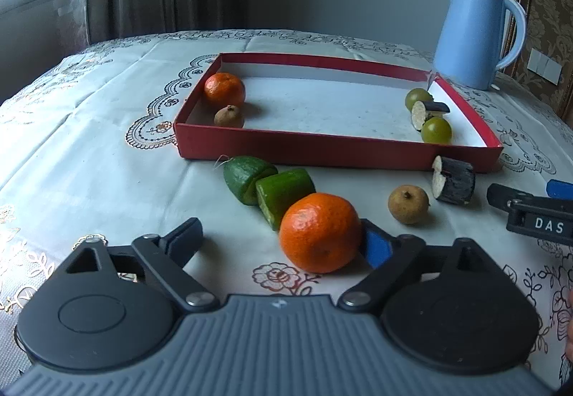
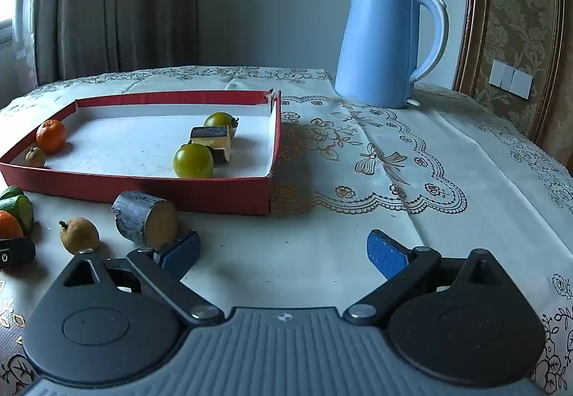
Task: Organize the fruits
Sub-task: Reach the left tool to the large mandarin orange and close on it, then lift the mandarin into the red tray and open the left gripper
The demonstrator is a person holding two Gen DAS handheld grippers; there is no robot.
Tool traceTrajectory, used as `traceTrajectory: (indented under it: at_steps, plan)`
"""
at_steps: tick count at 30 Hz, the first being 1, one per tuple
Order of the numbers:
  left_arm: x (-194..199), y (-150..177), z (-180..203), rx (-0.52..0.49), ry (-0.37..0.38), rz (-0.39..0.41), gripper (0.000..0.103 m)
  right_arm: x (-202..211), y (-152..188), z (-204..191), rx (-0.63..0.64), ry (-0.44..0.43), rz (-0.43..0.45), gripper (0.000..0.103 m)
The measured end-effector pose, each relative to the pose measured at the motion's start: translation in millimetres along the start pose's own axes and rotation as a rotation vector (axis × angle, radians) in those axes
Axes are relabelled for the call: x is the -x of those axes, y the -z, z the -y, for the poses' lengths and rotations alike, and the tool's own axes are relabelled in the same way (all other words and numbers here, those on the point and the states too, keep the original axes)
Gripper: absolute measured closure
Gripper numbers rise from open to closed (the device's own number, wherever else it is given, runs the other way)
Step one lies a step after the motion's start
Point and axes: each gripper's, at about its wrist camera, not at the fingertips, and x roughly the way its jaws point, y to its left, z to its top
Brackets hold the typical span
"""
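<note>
Nearest in the left wrist view: left gripper (image 1: 283,245), jaws apart, a round orange mandarin (image 1: 319,232) on the cloth between them, against the blue right pad; no gap discernible there, left pad clear of it. Just behind, two green cut cucumber pieces (image 1: 266,186), touching end to end, long axis slanting from far left to near right. To their right, a small brown round fruit (image 1: 408,204), then a dark-skinned cut eggplant chunk (image 1: 453,181) lying on its side, pale cut face turned left, just beside the box wall. Right gripper (image 2: 283,251) also spread wide, nothing between the pads, left finger close to that chunk.

Beyond, a shallow red cardboard box lid (image 1: 322,154) holding:
- left corner: a smaller mandarin (image 1: 225,89) and brown fruit (image 1: 229,116)
- right end: two green round fruits (image 1: 436,130) flanking another eggplant piece (image 1: 426,113)

Farthest back, a pale blue electric kettle (image 1: 472,34) on the embroidered white tablecloth (image 1: 89,145).
</note>
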Motion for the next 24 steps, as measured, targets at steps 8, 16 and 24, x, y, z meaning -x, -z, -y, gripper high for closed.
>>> traceTrajectory:
  at_steps: [8,16,24]
  plan:
    - [6.9,2.4,8.1,-0.031,0.045,0.020,0.046,-0.8,0.2,1.4,-0.008,0.000,-0.005,0.003]
    - [10.6,5.2,14.9,-0.061,0.061,0.030,0.060,-1.8,-0.2,2.6,-0.016,-0.002,-0.011,0.003]
    - [15.0,5.3,14.2,-0.065,0.073,0.026,0.063,-2.4,0.1,3.7,-0.024,0.001,-0.014,0.003]
